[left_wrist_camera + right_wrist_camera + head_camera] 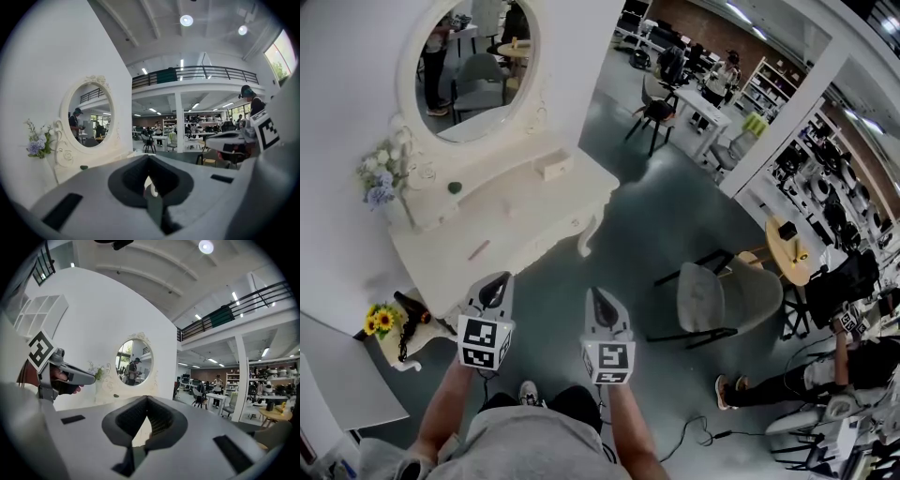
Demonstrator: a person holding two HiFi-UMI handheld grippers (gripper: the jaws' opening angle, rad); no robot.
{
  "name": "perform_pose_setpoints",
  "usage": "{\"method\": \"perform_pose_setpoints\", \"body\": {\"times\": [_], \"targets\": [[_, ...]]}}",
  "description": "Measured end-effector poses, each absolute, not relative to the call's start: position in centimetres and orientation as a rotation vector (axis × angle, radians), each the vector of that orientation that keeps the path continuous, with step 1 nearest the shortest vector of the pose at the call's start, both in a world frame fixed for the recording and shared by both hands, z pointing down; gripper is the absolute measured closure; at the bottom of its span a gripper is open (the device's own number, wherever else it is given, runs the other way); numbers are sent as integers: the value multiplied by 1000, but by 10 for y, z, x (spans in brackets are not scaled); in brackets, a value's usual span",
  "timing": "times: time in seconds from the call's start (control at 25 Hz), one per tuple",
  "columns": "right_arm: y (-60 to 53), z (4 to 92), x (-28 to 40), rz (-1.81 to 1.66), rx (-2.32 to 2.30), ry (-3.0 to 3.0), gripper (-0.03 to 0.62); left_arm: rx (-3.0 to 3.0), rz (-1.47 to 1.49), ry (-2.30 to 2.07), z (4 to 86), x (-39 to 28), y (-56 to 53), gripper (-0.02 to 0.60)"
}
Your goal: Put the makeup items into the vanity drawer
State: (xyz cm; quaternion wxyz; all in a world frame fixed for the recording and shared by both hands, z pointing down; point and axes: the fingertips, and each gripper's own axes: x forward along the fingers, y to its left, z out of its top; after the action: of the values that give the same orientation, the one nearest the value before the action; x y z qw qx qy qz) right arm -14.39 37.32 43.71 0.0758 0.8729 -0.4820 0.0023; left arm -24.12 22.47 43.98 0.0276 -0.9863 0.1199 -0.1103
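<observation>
On the white worktop [525,220] in the head view, three things are too small to name: a thin pinkish piece [478,249], a dark green blob [455,187] and a pale box [555,167]. Its drawer front cannot be made out from this steep angle. The mirror [473,66] runs off the upper edge, and the person's trunk [516,445] is cut by the lower one. In the left gripper view the grey body of the left tool [149,187] covers the lower half and hides most of the worktop. The right tool [146,427] does likewise in its own view.
</observation>
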Motion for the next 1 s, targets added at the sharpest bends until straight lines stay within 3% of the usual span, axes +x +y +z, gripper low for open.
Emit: {"method": "perform_pose_setpoints", "body": {"times": [0.4,1.0], "targets": [[339,437,-127,-9,2562,-1513,582,-3049,-346,431,444,-228,200,581],[199,472,-27,75,2389,-1758,582,-3049,-436,723,474,-149,86,581]]}}
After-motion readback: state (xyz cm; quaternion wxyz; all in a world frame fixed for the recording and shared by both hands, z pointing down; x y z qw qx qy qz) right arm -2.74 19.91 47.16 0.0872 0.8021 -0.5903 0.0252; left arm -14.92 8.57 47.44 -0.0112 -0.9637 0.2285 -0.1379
